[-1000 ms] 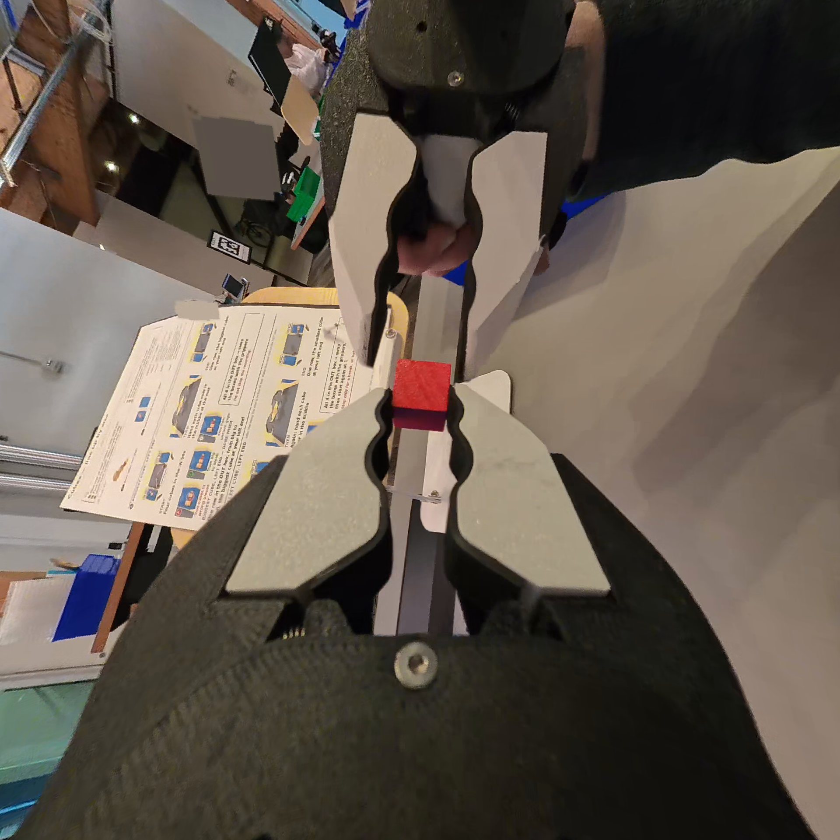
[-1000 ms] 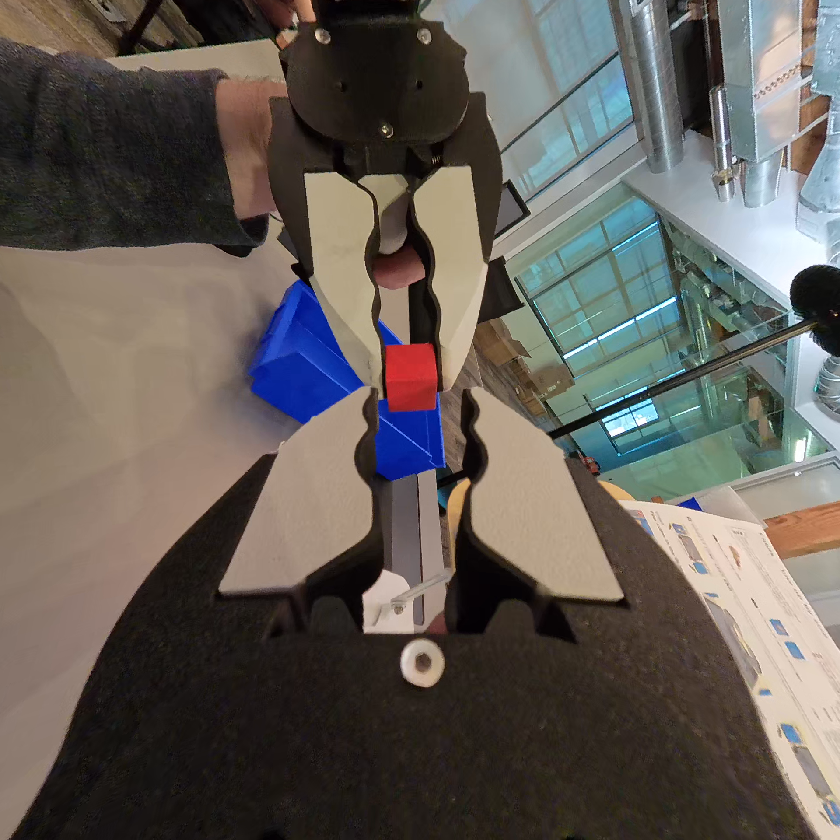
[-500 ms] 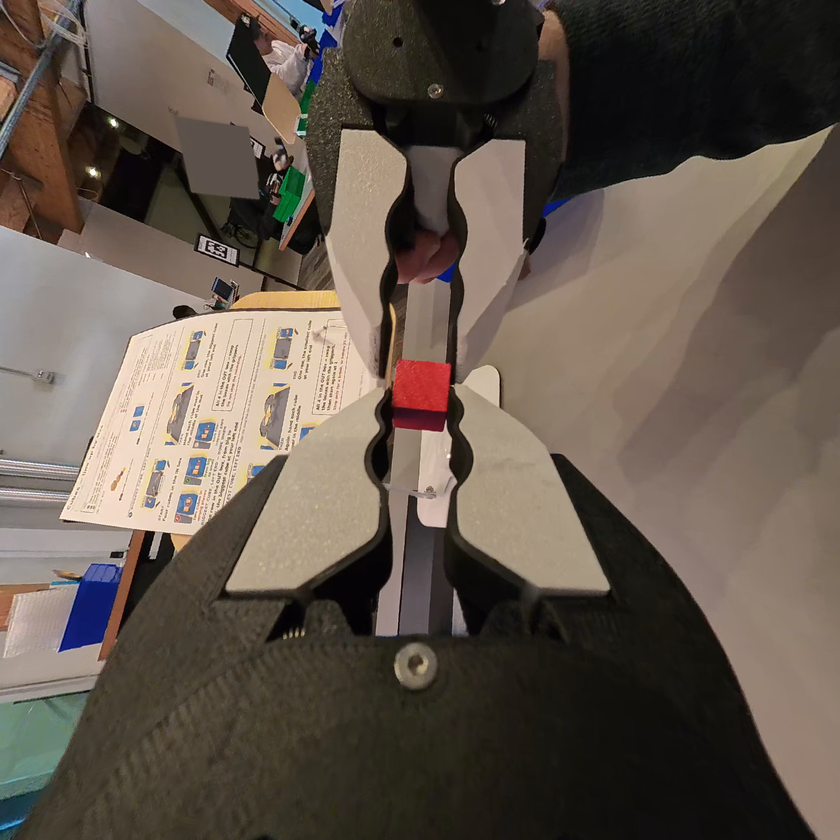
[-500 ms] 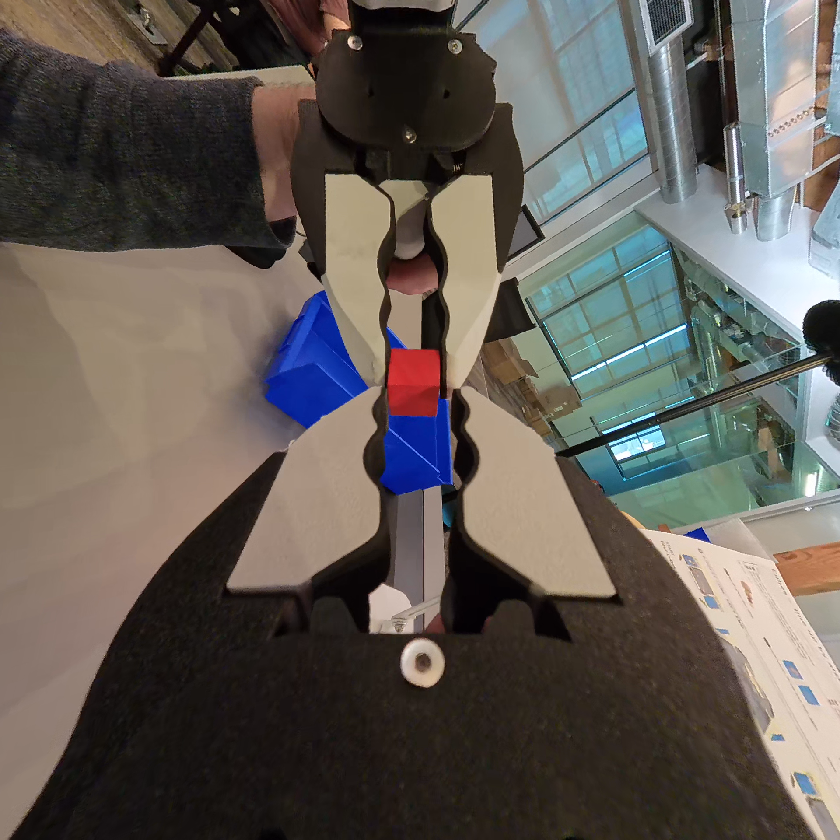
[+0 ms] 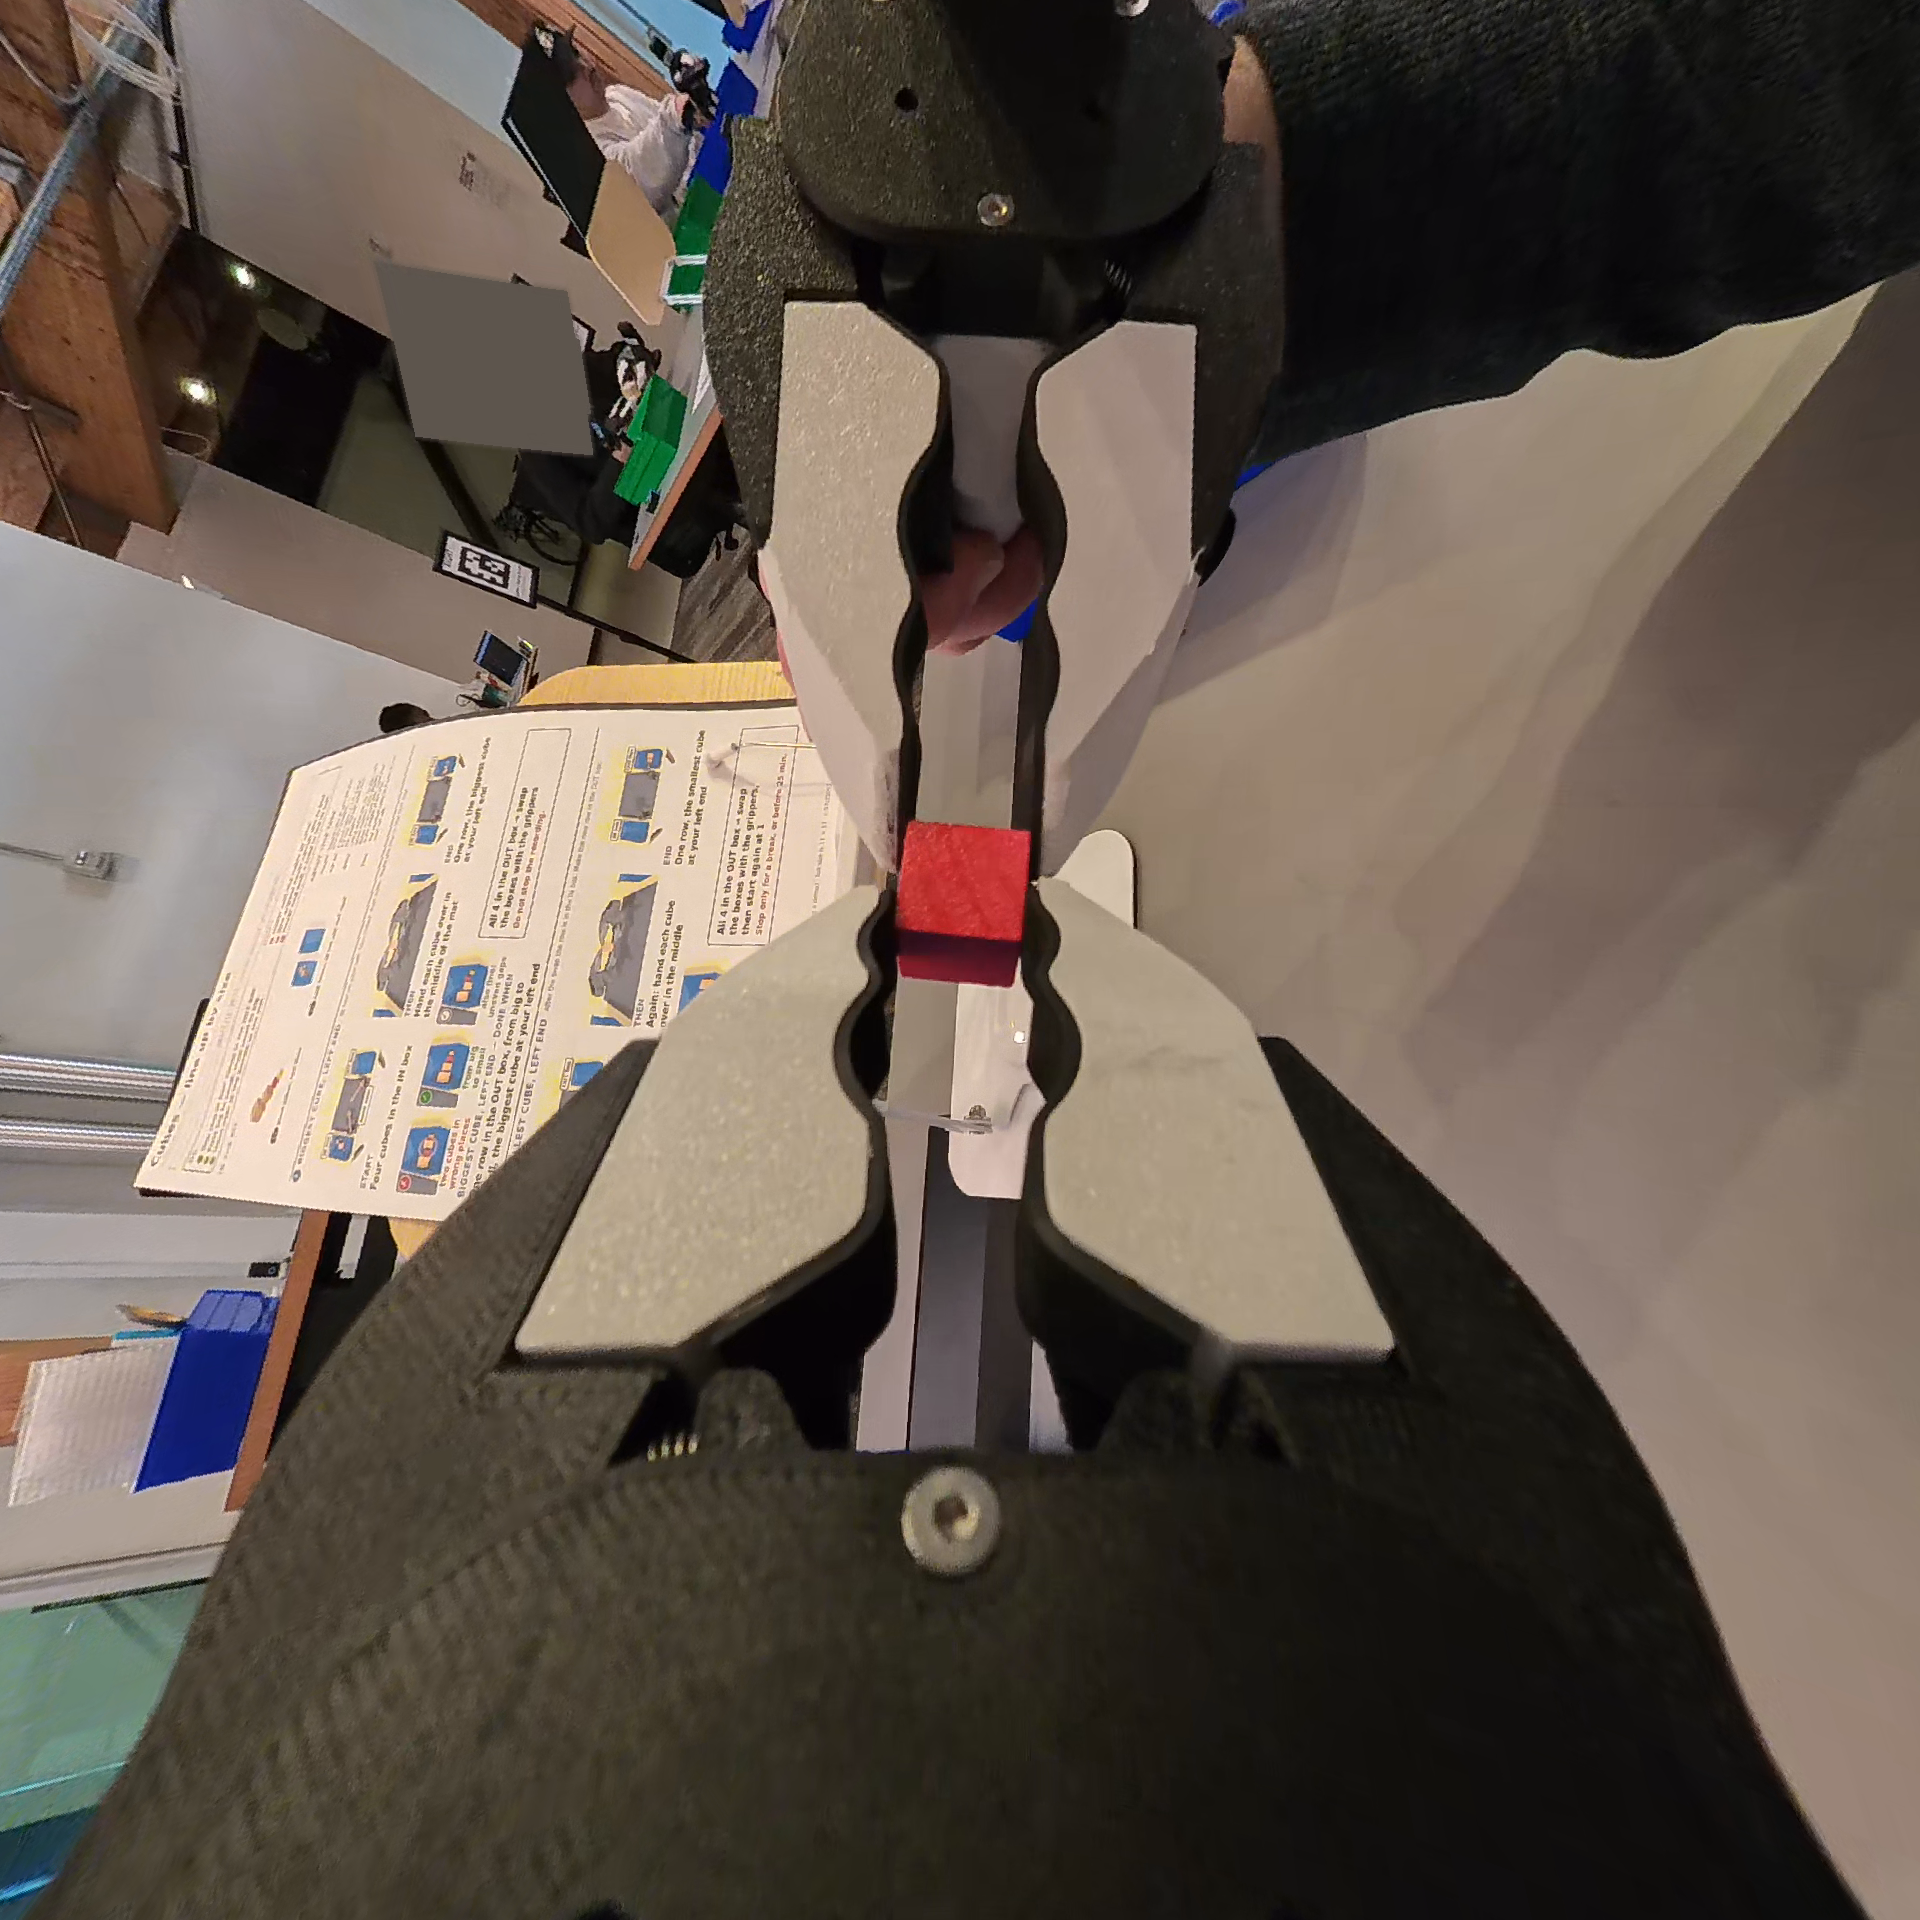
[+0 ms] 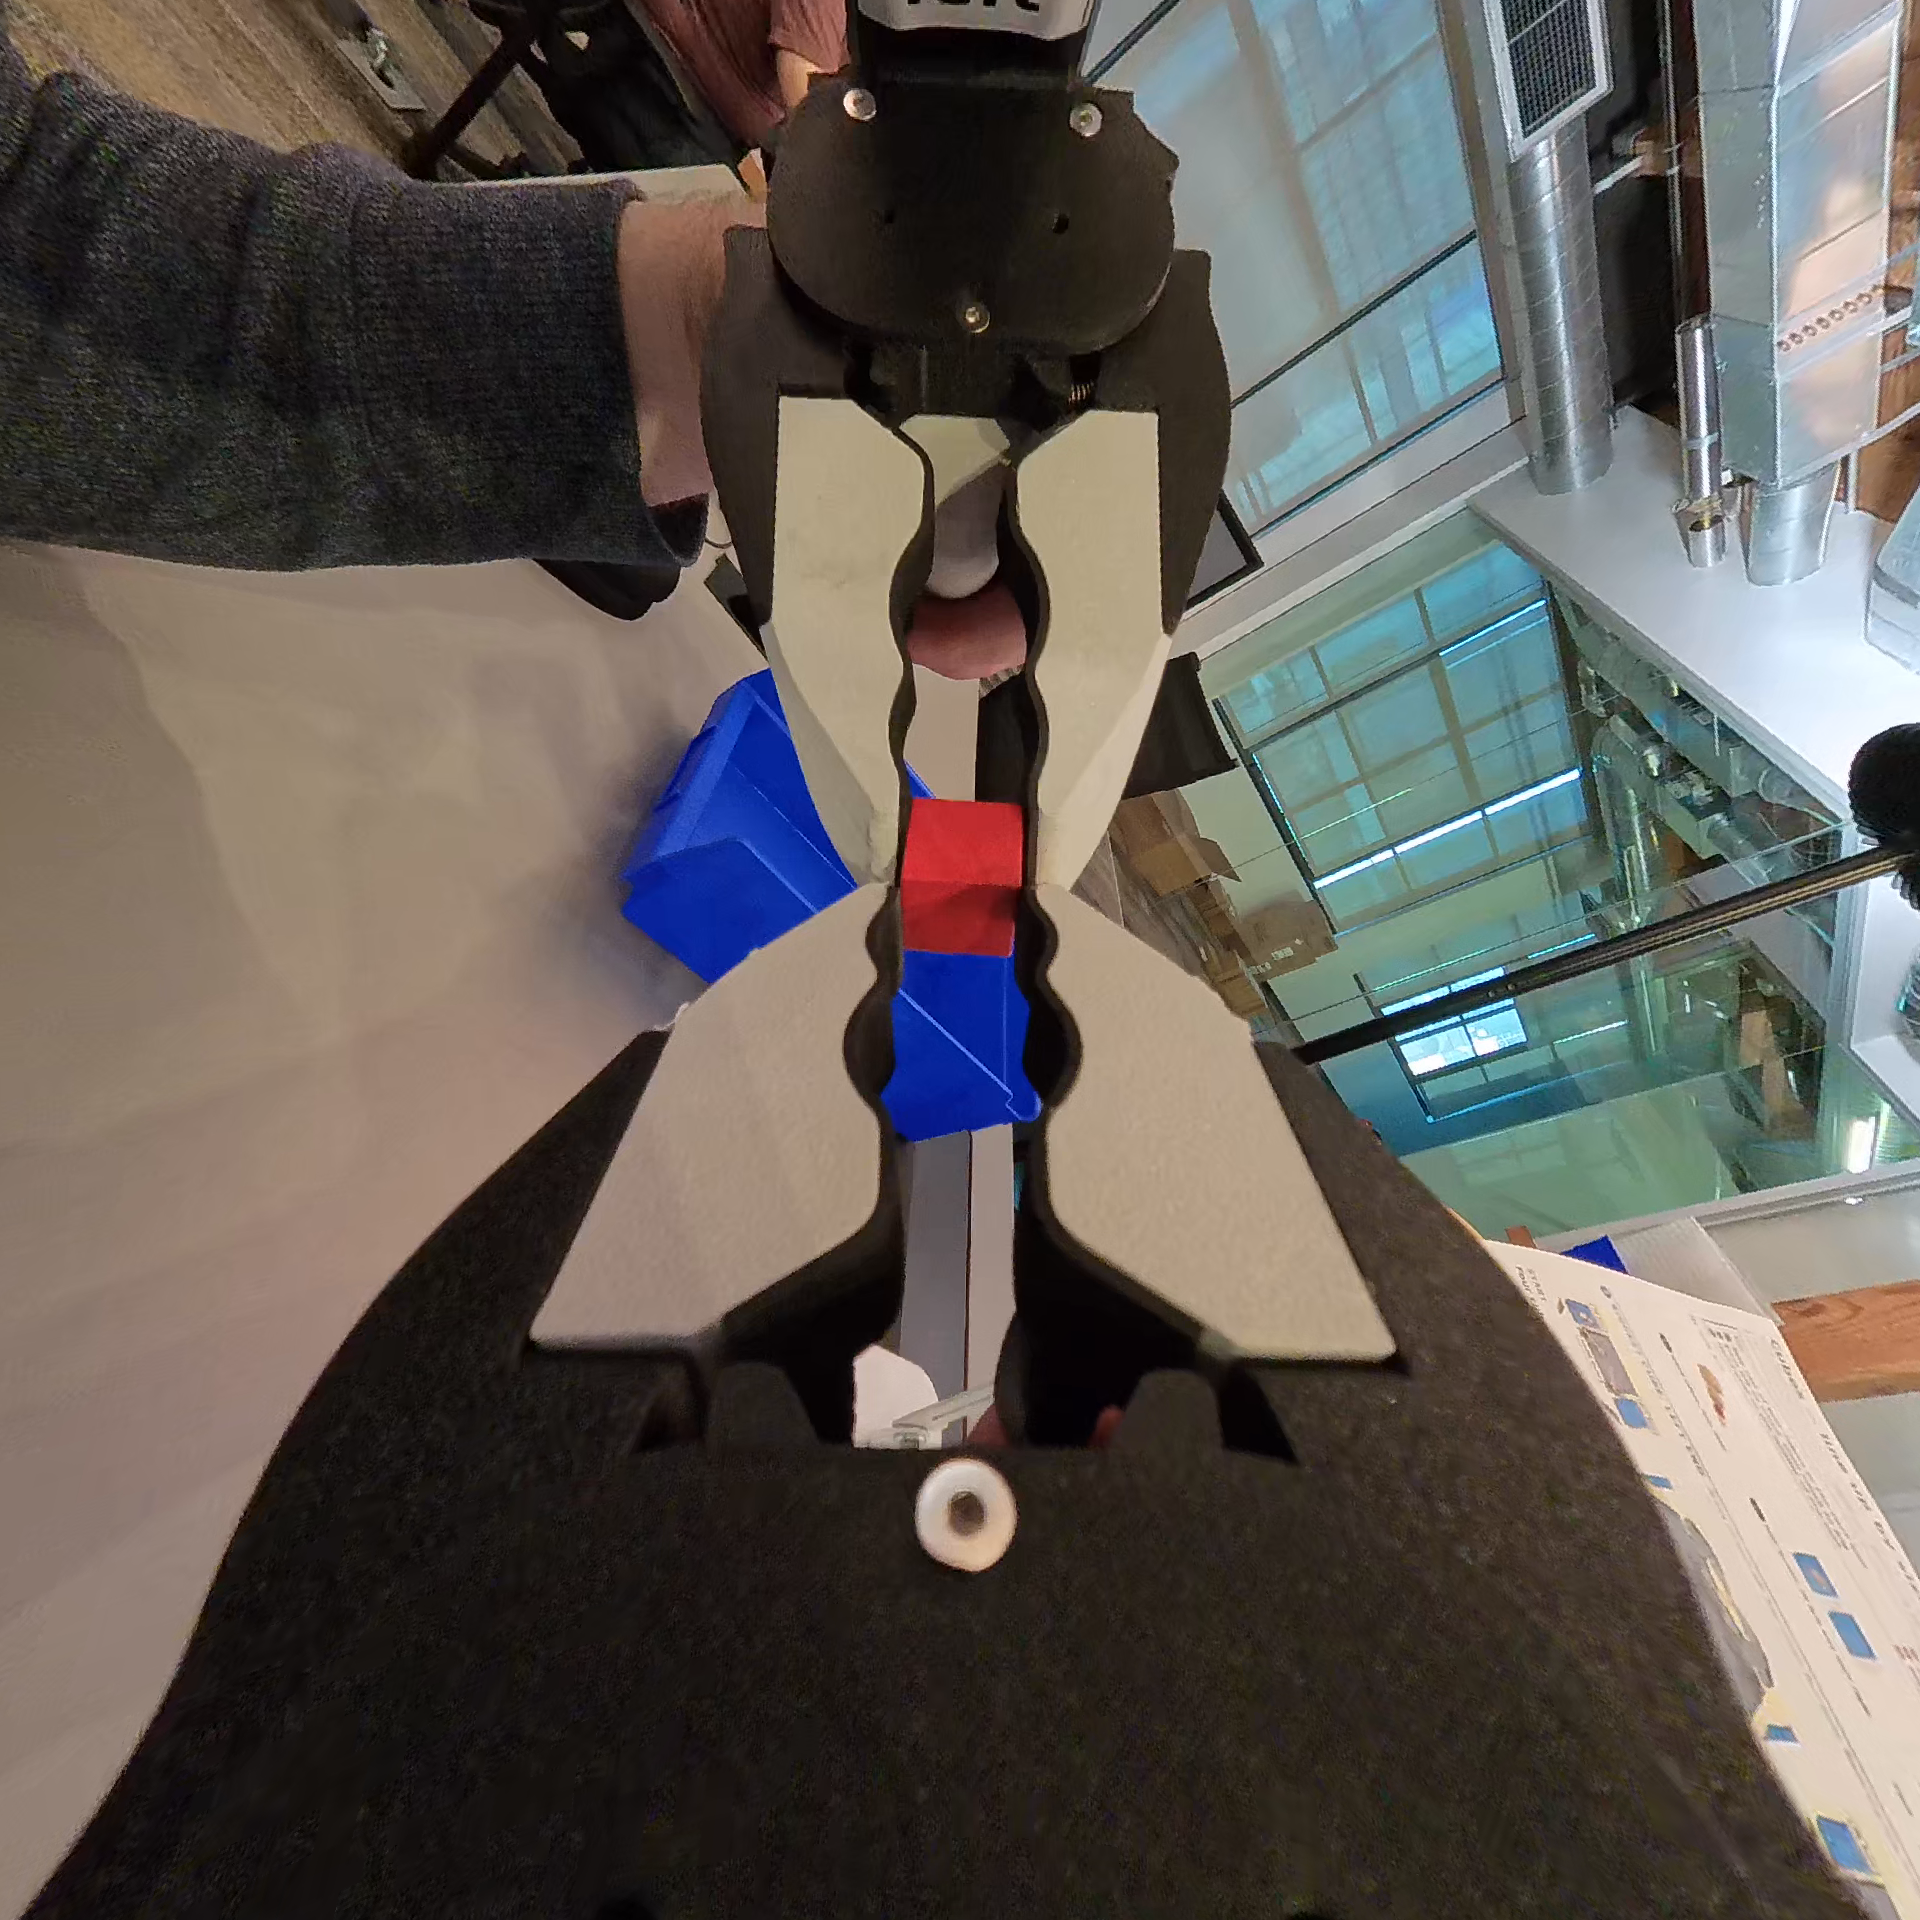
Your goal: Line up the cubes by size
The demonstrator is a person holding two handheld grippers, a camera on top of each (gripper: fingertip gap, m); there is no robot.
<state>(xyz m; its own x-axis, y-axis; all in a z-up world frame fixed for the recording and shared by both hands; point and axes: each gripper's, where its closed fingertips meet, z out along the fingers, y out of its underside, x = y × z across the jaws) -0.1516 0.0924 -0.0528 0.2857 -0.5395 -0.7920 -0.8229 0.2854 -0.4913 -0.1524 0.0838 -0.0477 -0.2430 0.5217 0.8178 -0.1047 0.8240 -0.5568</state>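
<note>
Since the earlier frames our right gripper (image 6: 961, 914) has closed in from a wider gap, and its fingers now clamp the red cube (image 6: 958, 891) that our left gripper (image 5: 961, 909) also pinches. Both hold it tip to tip, in the air above the blue bin (image 6: 727, 873). We judge the handover half done; the left must let go next.

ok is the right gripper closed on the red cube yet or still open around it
Closed on it: the right gripper has both fingertips against the red cube's sides, with no gap showing. The left gripper grips the same cube.
</note>
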